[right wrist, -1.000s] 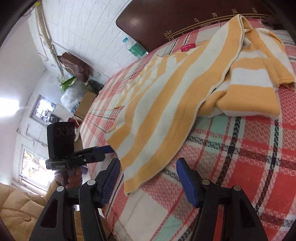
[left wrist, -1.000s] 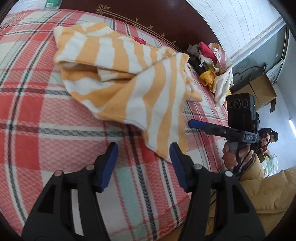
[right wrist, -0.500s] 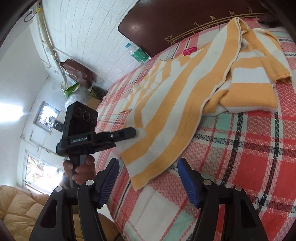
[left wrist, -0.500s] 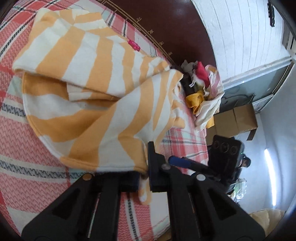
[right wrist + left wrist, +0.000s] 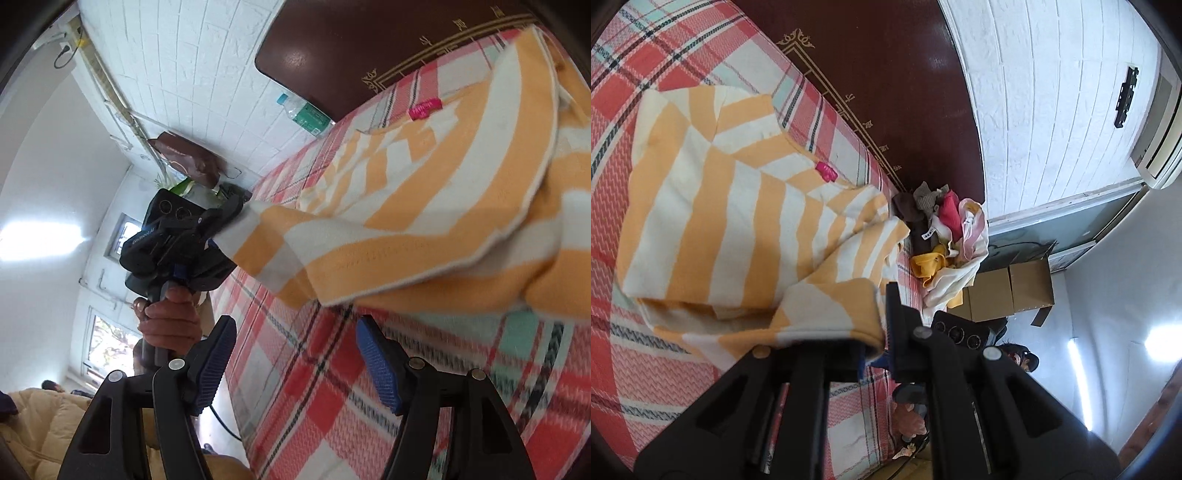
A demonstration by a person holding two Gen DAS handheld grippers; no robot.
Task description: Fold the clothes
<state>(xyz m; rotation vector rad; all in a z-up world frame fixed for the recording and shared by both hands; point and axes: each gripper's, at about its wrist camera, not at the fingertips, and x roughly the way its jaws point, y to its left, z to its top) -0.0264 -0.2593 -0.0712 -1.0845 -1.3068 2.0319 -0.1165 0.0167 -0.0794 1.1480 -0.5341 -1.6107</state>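
An orange-and-white striped garment (image 5: 731, 229) lies crumpled on the plaid bedspread (image 5: 646, 376). My left gripper (image 5: 877, 338) is shut on the garment's near hem and holds that corner lifted off the bed. The right wrist view shows the same left gripper (image 5: 225, 218) pinching the striped corner (image 5: 406, 206), a hand around its handle. My right gripper (image 5: 295, 363) hangs open over bare plaid bedspread (image 5: 332, 413), just below the lifted hem, with nothing between its blue pads. A pink label (image 5: 424, 109) shows on the garment.
A heap of mixed clothes (image 5: 942, 236) sits at the bed's far right by the dark wooden headboard (image 5: 886, 92). Cardboard boxes (image 5: 1012, 291) stand on the floor beyond. A plastic bottle (image 5: 306, 114) and a brown bag (image 5: 188, 160) are by the white brick wall.
My left gripper moved in, closed on the garment's near hem and has lifted it off the bed. The right gripper stayed open and shifted slightly nearer the lifted edge.
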